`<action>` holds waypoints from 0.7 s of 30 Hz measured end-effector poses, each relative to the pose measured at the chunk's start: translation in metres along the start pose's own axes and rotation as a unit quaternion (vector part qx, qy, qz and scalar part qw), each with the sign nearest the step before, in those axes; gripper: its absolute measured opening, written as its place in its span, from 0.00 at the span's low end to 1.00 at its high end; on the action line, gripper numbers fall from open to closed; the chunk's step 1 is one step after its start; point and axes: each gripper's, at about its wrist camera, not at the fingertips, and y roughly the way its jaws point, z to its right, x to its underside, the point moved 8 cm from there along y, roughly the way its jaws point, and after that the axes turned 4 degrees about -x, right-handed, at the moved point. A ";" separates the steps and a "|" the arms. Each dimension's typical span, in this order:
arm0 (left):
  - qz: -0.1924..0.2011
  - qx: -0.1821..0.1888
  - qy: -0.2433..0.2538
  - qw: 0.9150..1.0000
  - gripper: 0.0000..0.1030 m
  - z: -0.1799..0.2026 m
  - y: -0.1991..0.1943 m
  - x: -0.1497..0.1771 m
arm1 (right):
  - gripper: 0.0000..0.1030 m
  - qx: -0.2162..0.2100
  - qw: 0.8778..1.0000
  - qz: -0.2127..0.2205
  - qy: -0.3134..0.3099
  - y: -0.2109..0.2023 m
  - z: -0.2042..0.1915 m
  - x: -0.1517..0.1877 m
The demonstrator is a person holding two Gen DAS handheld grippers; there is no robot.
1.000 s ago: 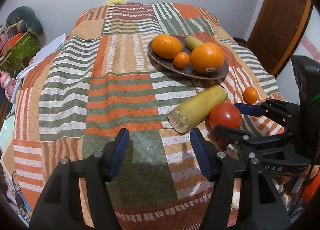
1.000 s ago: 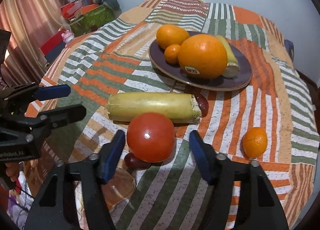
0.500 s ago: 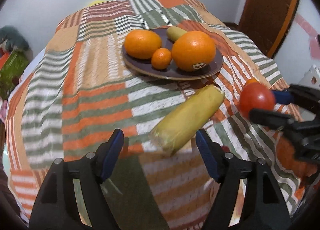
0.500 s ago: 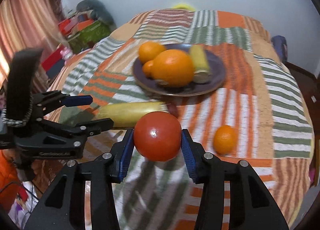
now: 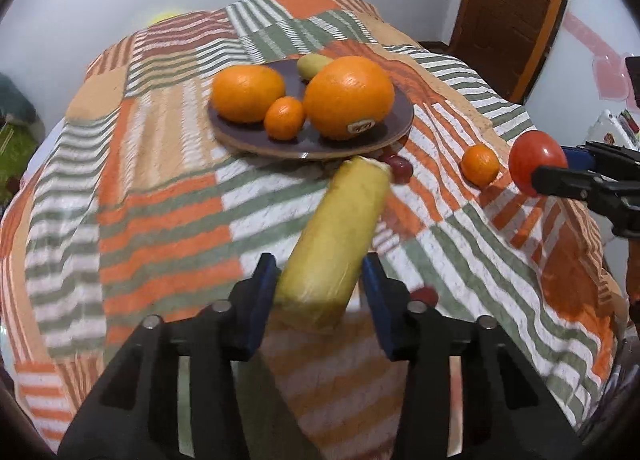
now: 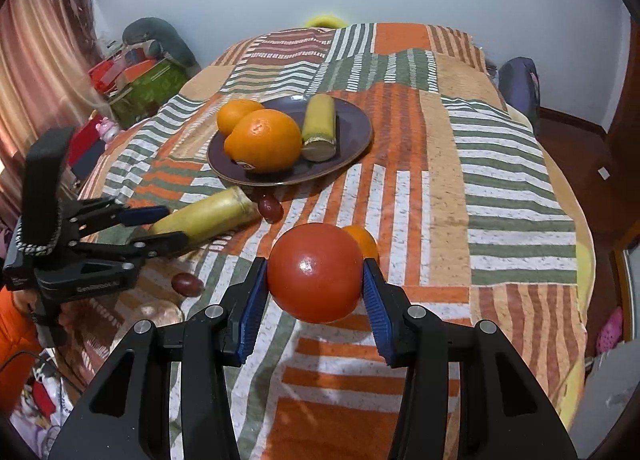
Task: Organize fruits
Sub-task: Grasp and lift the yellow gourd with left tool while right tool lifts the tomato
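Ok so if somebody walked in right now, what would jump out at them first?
Probably the red tomato clamped in the right gripper and lifted above the striped bedspread. Next, the long yellow-green fruit lying between the left gripper's closing jaws. Beyond them, a dark plate carries oranges and a shorter yellow-green piece.

Your plate [image 6: 356, 147] is crowded on its left by two oranges [image 6: 264, 139] and a mandarin [image 5: 285, 117], with a yellow piece [image 6: 319, 127] beside them; only its right rim is bare. In front of the plate a grape [image 6: 270, 207] and a loose mandarin [image 5: 480, 163] sit in the way. To your right and beyond the plate, the quilt [image 6: 500, 179] lies open.
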 end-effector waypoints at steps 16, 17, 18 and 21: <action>-0.036 -0.029 -0.015 0.999 0.41 -0.003 -0.017 0.016 | 0.42 -0.004 1.000 0.008 -0.008 -0.004 -0.005 -0.002; -0.040 -0.026 -0.012 0.999 0.41 -0.002 -0.011 0.013 | 0.42 -0.004 1.000 0.008 -0.006 -0.004 -0.004 -0.002; -0.044 -0.024 -0.009 0.999 0.41 0.000 -0.007 0.011 | 0.42 -0.005 1.000 0.008 -0.004 -0.003 -0.003 -0.002; -0.055 -0.015 -0.006 0.998 0.41 0.000 0.009 0.002 | 0.42 -0.004 1.000 0.007 -0.002 -0.001 0.001 -0.003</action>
